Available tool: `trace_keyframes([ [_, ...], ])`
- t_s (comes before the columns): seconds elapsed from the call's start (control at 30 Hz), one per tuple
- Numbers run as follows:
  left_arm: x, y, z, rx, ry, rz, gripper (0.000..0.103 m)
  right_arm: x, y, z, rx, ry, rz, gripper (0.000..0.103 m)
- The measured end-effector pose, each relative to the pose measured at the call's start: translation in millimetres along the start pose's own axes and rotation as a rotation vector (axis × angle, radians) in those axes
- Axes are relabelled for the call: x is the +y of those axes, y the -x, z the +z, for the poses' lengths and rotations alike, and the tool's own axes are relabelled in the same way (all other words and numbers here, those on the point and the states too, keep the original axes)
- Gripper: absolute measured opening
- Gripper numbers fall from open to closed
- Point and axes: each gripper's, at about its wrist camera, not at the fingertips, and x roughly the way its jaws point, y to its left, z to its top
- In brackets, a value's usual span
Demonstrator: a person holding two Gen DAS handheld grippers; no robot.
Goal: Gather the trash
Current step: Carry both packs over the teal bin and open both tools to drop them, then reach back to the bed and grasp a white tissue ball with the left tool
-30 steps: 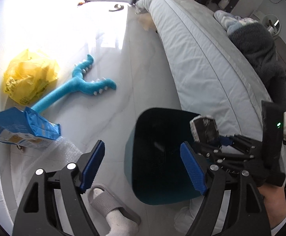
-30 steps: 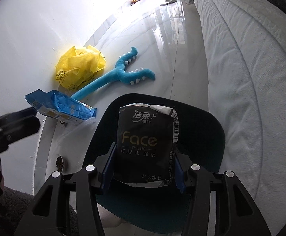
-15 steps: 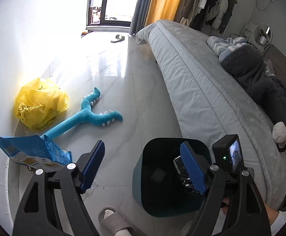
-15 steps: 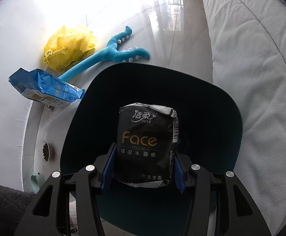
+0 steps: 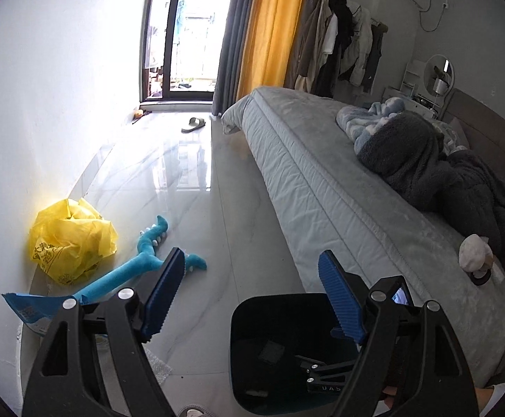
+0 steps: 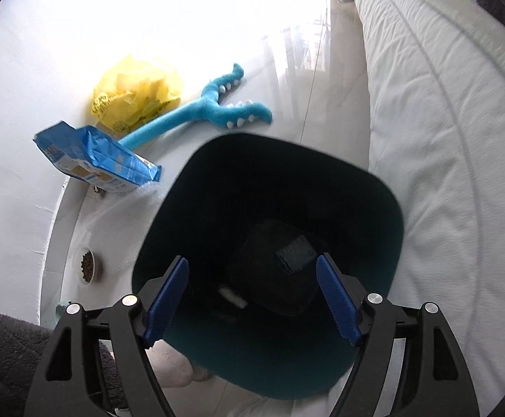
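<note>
- At the left of the right wrist view, trash waits on the floor by the wall: a crumpled yellow bag, a blue packet below it, and a blue plush toy stretching toward the centre.
- In the centre, the dark bin fills the lower half of the frame. The right tongs hang over its mouth; their jaws have just been opening and now stand wide with nothing between them.
- The black tissue pack lies deep inside the bin, so this drop looks done. Lift the tongs straight up, clear of the rim, before moving on.
- In the left wrist view the left tongs are wide and empty at the lower centre. The blue packet, at lower left, looks the nearest next pick.
- At the right, the bed runs along the frame edge.
- Hard to make out: the bin's interior is very dark, and a small pale scrap near the pack cannot be identified. The left tongs' arm covers part of the blue packet.
</note>
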Motion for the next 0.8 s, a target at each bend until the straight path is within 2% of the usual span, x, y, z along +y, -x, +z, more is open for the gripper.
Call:
trace_keyframes([
  [0.27, -48, 4, 13, -0.031, -0.025, -0.075, 0.085, -13, 71, -3, -0.152, 0.023, 0.008, 0.080],
  [0.5, -93, 4, 21, -0.061, -0.073, -0.077, 0.085, -40, 135, -13, -0.300, 0.029, -0.011, 0.084],
  [0.8, -146, -5, 25, -0.068, -0.138, -0.142, 0.090, -88, 188, -39, -0.409, 0.008, -0.081, 0.085],
])
